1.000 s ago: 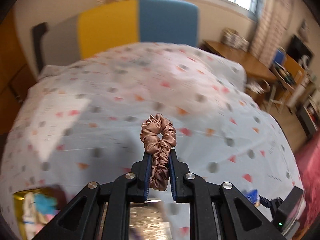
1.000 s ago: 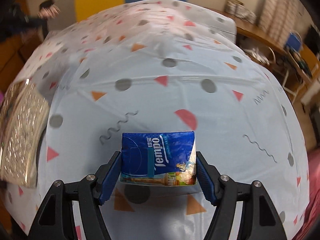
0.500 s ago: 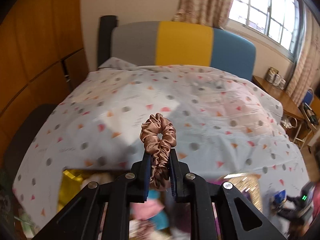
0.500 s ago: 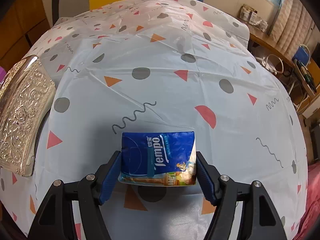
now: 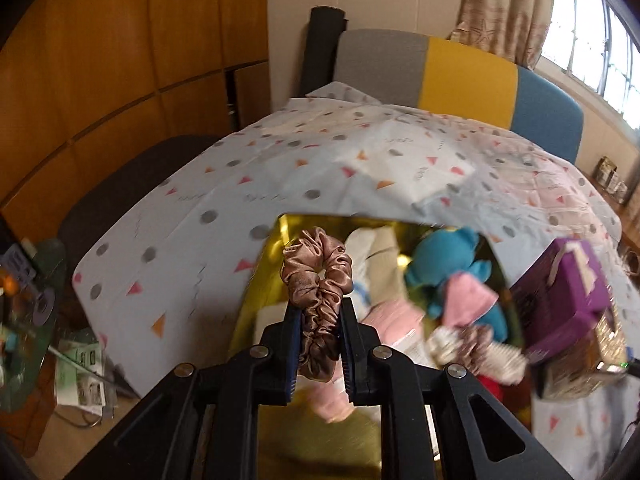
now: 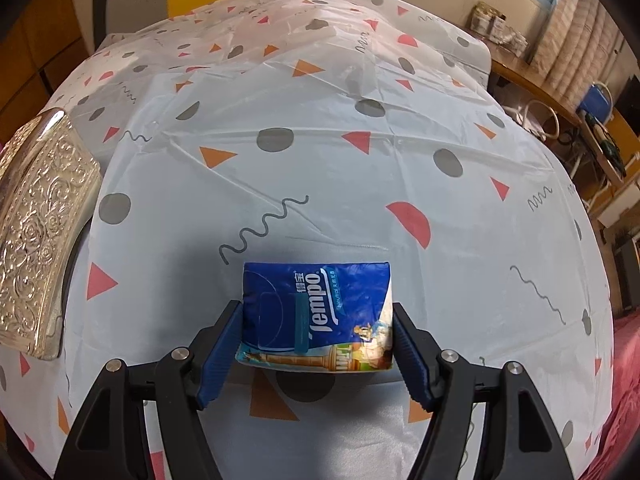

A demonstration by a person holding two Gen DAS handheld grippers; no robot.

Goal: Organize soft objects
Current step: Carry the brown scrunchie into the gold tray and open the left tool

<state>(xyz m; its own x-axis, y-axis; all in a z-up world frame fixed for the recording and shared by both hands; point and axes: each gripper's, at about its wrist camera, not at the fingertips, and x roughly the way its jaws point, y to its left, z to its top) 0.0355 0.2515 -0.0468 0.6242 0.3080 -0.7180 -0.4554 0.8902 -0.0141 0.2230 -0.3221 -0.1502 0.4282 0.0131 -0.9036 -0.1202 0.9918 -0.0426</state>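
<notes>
My left gripper [image 5: 319, 312] is shut on a rose-brown satin scrunchie [image 5: 318, 276], whose loop sticks up past the fingertips. It hangs over an open gold box [image 5: 276, 248] that holds several soft things, among them a blue plush toy [image 5: 444, 264] and pink cloth [image 5: 466, 300]. In the right wrist view my right gripper [image 6: 318, 328] is shut on a blue Tempo tissue pack [image 6: 316, 316], held flat just above the patterned bed sheet [image 6: 320, 160].
A purple box [image 5: 568, 300] sits right of the gold box. The embossed gold lid [image 6: 36, 220] lies on the sheet at the left. A striped headboard [image 5: 460, 76] is beyond, wooden panels [image 5: 120, 60] to the left, and floor clutter [image 5: 76, 372] below the bed's edge.
The left gripper has swung left and down with the scrunchie, from over the open sheet to over the gold box. The right gripper and tissue pack have stayed put.
</notes>
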